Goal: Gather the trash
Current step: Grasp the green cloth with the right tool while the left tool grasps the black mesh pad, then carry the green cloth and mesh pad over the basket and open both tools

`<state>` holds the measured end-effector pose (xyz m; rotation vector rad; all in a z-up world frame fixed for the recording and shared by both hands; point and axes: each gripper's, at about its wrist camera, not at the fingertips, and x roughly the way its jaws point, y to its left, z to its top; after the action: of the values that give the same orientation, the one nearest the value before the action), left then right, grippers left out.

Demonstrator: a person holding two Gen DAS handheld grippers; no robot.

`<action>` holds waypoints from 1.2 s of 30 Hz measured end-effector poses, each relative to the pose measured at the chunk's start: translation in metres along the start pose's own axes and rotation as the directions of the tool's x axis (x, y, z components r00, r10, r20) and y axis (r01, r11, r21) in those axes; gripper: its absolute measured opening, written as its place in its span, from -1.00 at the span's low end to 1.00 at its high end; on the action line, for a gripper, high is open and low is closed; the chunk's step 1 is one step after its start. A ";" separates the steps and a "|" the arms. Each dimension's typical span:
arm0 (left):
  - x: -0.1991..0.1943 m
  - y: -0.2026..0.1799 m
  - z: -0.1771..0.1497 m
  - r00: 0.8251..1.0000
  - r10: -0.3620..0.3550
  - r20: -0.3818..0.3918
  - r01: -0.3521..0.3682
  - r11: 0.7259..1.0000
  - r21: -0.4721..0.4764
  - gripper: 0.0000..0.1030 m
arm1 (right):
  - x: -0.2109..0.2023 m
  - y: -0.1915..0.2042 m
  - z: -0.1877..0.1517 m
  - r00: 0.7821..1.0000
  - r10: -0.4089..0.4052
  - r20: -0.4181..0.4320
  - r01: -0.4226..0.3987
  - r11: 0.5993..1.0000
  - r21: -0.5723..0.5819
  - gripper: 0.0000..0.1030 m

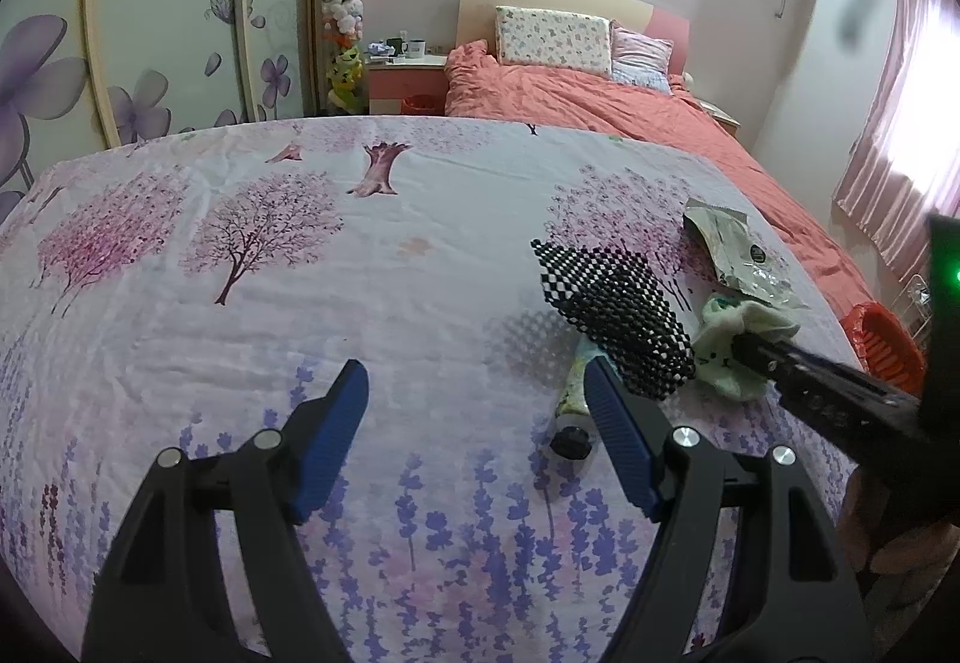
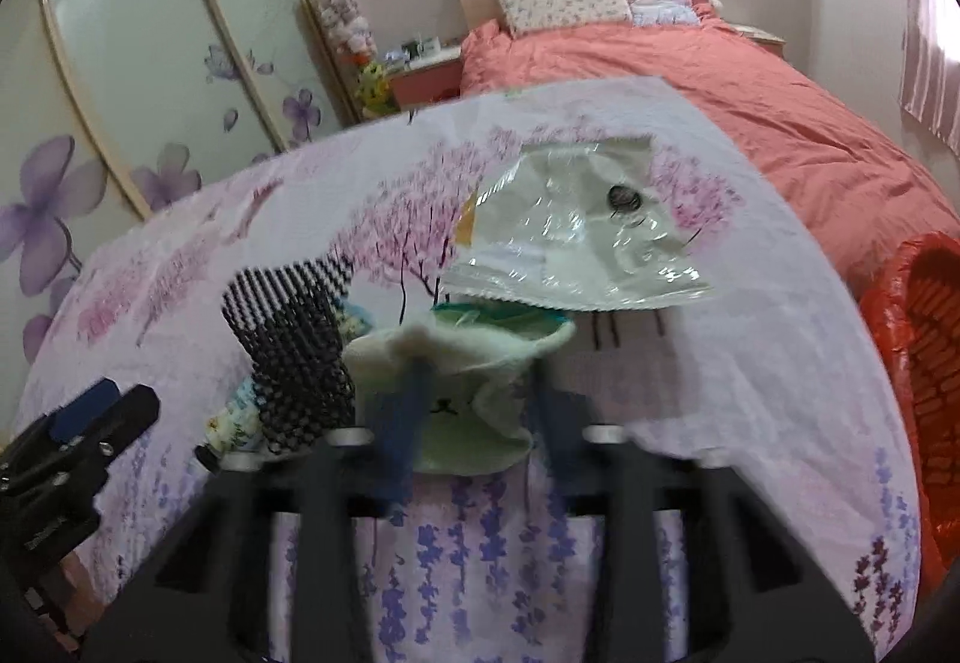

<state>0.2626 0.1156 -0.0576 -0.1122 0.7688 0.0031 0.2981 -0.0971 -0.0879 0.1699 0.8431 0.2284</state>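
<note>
On the flowered tablecloth [image 1: 252, 339] lies a crumpled silver-white wrapper [image 1: 729, 249] [image 2: 576, 237]. Just in front of it sits a pale green fuzzy sock [image 1: 729, 363] [image 2: 468, 423] with a small face on it. My right gripper [image 1: 747, 348] [image 2: 477, 375] comes in from the right, its fingers closed into the sock's fabric. A black mesh piece [image 1: 612, 315] [image 2: 294, 351] lies over a printed tube [image 1: 570, 399] [image 2: 234, 423] with a black cap. My left gripper [image 1: 474, 369] hovers open over bare cloth, its right finger beside the tube.
A red bin [image 1: 882, 345] [image 2: 924, 363] stands off the table's right edge. Beyond the table is a bed [image 1: 600, 99] with a coral cover. Wardrobe doors with purple flowers [image 1: 150, 63] line the left. The right wrist view is motion-blurred.
</note>
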 end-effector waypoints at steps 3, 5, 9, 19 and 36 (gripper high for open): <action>-0.002 -0.002 -0.001 1.000 -0.007 0.004 0.007 1.000 0.004 0.42 | -0.013 0.001 -0.003 0.999 0.002 0.050 -0.001 1.000 -0.017 -0.89; -0.004 -0.004 0.000 1.000 -0.013 0.008 0.013 1.000 0.009 0.42 | -0.024 0.001 -0.005 0.997 0.006 0.072 -0.004 1.000 -0.026 -0.89; -0.006 -0.010 0.001 0.999 -0.035 0.008 0.035 0.999 0.010 0.42 | -0.052 0.002 -0.006 0.991 0.034 0.128 -0.029 0.999 -0.037 -0.90; 0.001 -0.041 0.009 0.996 -0.084 -0.012 0.084 0.996 0.030 0.42 | -0.109 -0.012 -0.006 0.962 -0.023 0.272 0.036 0.998 -0.043 -0.90; 0.060 -0.088 0.015 0.993 0.050 -0.110 -0.037 0.992 0.117 0.05 | -0.099 -0.069 -0.021 0.975 -0.079 0.207 0.060 0.993 0.098 -0.89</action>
<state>0.3199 0.0273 -0.0793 0.0135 0.8819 -0.0061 0.2272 -0.1884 -0.0471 0.2453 0.6478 0.1037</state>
